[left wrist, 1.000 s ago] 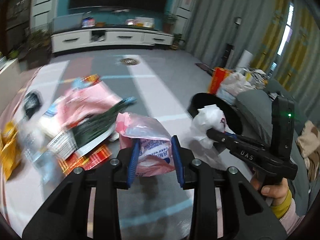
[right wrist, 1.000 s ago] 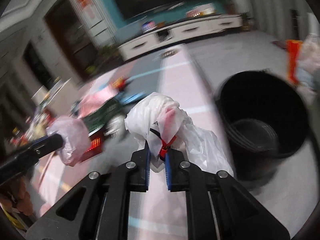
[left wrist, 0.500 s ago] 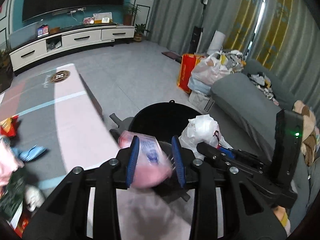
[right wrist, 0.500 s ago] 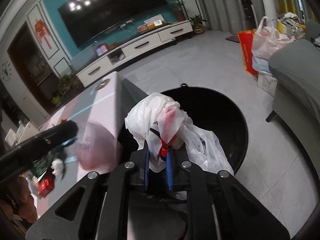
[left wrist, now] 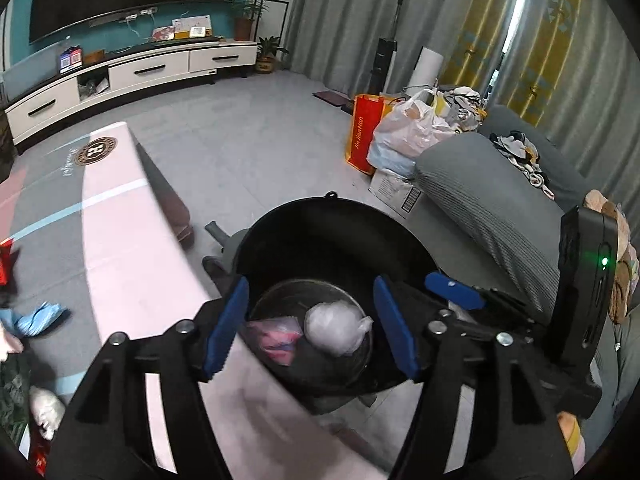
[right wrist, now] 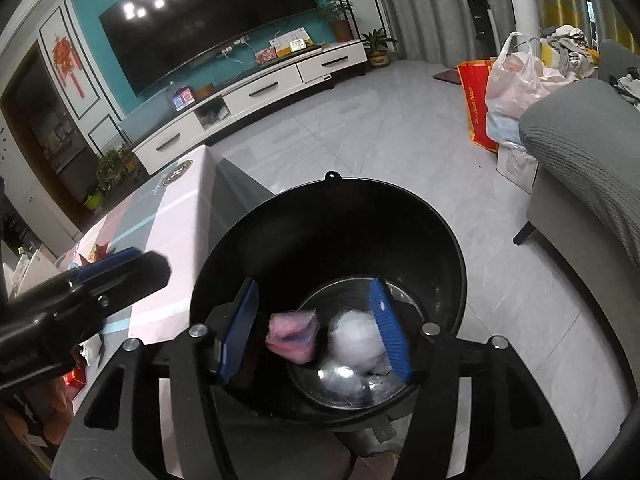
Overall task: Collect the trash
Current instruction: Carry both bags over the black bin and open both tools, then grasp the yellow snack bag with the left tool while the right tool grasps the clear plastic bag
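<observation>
Trash was seen lying at the bottom of the black bin [left wrist: 332, 236]: a pink packet [left wrist: 276, 338] and a white crumpled bag [left wrist: 336, 328] side by side, touching, the packet on the side of the bin nearer the table [left wrist: 132, 280]. The bin was stood on the floor just beside the table's edge, judged so that pieces could be carried off the table and dropped in with a short reach.

Both tools were held above the bin's mouth, tilted down into it, which suited letting things fall inside rather than on the floor. The left gripper [left wrist: 310, 326] was held over the bin with its blue pads [left wrist: 226, 326] well apart; its jaws had just been opening, and nothing was gripped between them, the packet and bag being seen far below in the gap. The right gripper [right wrist: 314, 330] was likewise spread, its jaws just opened, with nothing touched or held.

More litter [left wrist: 34, 316] was left on the table, away from the bin, so the collecting was judged unfinished.
</observation>
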`<act>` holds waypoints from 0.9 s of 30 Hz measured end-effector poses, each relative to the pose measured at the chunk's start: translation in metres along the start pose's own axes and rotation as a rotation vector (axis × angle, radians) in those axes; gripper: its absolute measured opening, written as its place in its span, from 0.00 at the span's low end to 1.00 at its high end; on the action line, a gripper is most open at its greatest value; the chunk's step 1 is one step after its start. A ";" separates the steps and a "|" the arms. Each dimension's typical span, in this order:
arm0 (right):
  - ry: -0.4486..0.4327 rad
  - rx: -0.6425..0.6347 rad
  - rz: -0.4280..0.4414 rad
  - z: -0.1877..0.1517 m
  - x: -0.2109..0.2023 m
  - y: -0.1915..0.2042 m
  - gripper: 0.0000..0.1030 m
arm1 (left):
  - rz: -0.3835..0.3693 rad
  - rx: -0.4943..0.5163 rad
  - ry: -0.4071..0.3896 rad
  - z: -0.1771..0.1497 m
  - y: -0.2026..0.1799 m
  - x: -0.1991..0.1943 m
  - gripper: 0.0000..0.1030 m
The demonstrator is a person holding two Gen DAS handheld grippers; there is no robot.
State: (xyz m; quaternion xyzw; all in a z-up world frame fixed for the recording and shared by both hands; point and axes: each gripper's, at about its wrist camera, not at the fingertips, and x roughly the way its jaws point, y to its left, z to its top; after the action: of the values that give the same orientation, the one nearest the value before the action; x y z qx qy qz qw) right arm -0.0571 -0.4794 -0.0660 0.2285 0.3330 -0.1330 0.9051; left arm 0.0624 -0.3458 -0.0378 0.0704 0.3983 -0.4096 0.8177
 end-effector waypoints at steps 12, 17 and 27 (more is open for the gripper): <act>-0.020 -0.044 0.067 -0.021 -0.052 0.041 0.67 | 0.150 -0.082 -0.002 -0.046 0.028 -0.082 0.92; 0.018 -0.099 0.107 -0.040 -0.061 0.070 0.70 | 0.232 -0.109 0.025 -0.093 0.051 -0.129 0.94; 0.151 -0.296 0.252 -0.084 -0.056 0.162 0.71 | 0.376 -0.324 -0.027 -0.189 0.125 -0.231 0.94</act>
State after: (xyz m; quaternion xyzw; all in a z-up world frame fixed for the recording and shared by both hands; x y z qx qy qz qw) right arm -0.0805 -0.2926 -0.0324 0.1420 0.3848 0.0494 0.9107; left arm -0.0395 -0.0389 -0.0277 0.0057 0.4275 -0.1822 0.8854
